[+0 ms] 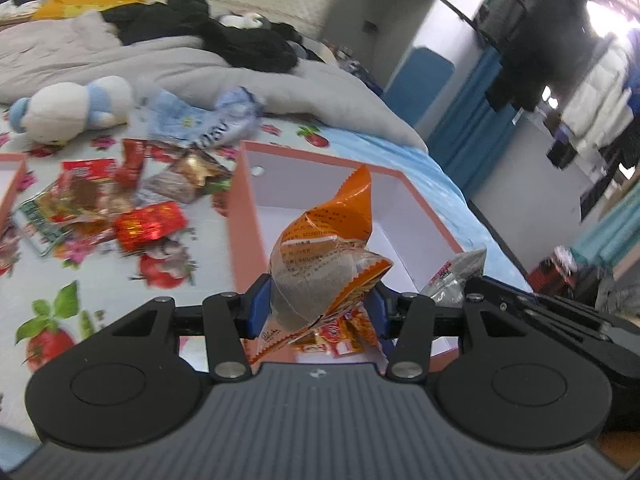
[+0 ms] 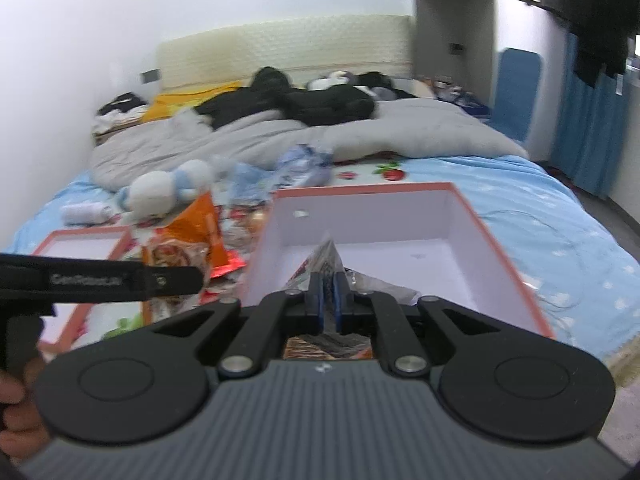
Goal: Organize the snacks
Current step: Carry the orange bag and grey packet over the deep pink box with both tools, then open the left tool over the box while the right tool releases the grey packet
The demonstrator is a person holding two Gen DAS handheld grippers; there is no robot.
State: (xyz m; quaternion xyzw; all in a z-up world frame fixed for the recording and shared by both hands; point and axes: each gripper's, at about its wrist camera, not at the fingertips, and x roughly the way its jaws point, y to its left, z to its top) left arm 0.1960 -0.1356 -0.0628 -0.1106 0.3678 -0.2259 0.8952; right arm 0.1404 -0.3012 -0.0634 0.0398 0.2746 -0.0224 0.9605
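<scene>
Left gripper (image 1: 316,304): jaws about half open, blue pads clamped on both sides of an orange snack packet (image 1: 324,264); packet stands up out of the jaws, over the near-left edge of the pink box (image 1: 404,188). From the right wrist view the same packet (image 2: 192,240) sits left of the box (image 2: 472,216), held by the left gripper's arm coming in from the left edge.

Right gripper (image 2: 328,296): jaws nearly closed, pads pinching a thin clear-wrapped snack (image 2: 324,260), over the near side of the box. Its crinkled end also shows in the left view (image 1: 456,276).

Box interior is white; more orange wrappers (image 1: 344,336) lie under the left gripper.

Loose snack pile (image 1: 120,204) on the fruit-print bedsheet (image 1: 60,304), left of the box. Second pink tray (image 2: 80,248) further left. Plush toy (image 1: 68,108) and grey duvet (image 1: 200,68) behind.
</scene>
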